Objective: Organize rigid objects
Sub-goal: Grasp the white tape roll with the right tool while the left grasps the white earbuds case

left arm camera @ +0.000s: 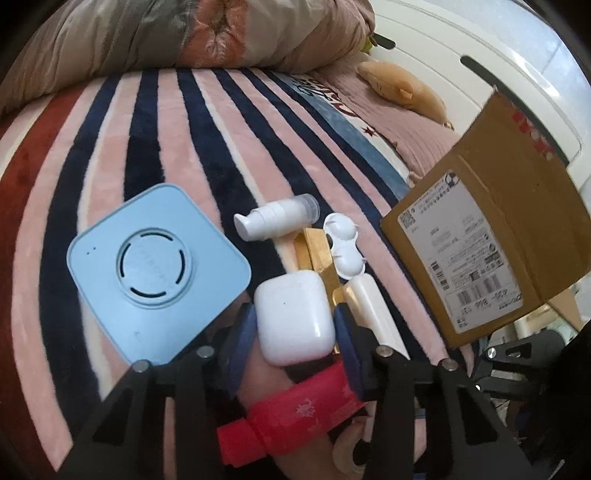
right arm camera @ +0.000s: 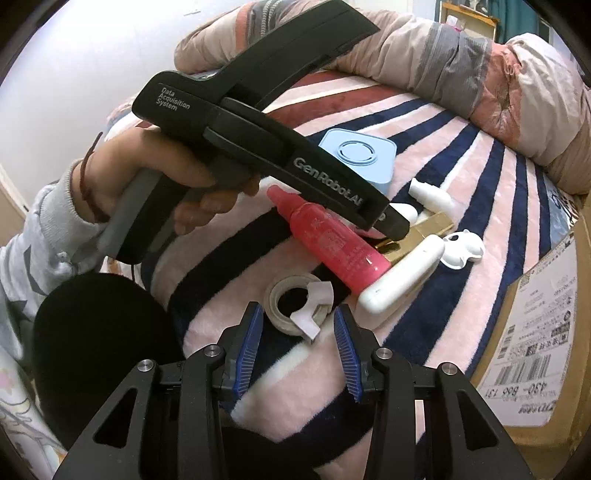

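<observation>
On the striped blanket lie a white earbud case (left arm camera: 293, 317), a light blue square device (left arm camera: 155, 273), a white pump bottle (left arm camera: 275, 216), a gold box (left arm camera: 316, 251), a white clip-shaped piece (left arm camera: 345, 242), a white oblong case (left arm camera: 373, 314) and a red tube (left arm camera: 295, 410). My left gripper (left arm camera: 293, 325) has its blue pads on both sides of the earbud case, seemingly touching it. In the right wrist view the left gripper (right arm camera: 395, 225) reaches over the red tube (right arm camera: 332, 240). My right gripper (right arm camera: 297, 350) is open, just short of a tape roll (right arm camera: 297, 301).
A cardboard box (left arm camera: 491, 236) with a shipping label stands at the right; it also shows in the right wrist view (right arm camera: 546, 332). A rumpled quilt (left arm camera: 184, 33) lies along the far side of the bed. A plush toy (left arm camera: 402, 88) lies behind the box.
</observation>
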Tool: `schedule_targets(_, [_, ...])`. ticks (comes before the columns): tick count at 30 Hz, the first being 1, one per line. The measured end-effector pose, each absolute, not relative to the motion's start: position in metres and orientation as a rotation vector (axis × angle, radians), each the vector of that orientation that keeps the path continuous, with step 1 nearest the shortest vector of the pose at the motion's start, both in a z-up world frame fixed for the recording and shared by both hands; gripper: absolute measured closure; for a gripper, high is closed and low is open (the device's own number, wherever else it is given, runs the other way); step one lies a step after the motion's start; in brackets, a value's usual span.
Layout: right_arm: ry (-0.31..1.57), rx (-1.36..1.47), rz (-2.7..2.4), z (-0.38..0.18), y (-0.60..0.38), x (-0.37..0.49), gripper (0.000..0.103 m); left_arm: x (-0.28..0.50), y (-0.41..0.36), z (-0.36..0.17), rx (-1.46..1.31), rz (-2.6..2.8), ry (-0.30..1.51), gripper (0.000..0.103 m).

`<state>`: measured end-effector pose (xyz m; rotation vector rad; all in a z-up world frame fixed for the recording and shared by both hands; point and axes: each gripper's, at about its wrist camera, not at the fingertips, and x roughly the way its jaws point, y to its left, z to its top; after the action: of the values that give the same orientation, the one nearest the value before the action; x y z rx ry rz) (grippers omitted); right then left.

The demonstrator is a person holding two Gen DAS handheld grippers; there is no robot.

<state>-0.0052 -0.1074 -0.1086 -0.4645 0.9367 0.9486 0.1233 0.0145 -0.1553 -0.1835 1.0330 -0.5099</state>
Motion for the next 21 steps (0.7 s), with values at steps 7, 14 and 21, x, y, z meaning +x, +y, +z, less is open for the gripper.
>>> schedule_targets(7, [0.951, -0.545, 0.965, -0.121, -0.09, 0.002, 0.058, 0.112, 0.018, -0.146, -0.125, -0.508, 1.009, 0.078])
schedule_targets(14, [0.958, -0.59, 0.948, -0.127, -0.083, 0.0, 0.067, 0.101, 0.034, -0.143, -0.157, -0.537, 1.02, 0.08])
schedule_targets(21, [0.873, -0.629, 0.9, -0.1, -0.091, -0.021, 0.067, 0.114, 0.025, -0.157, -0.201, -0.527, 1.046, 0.061])
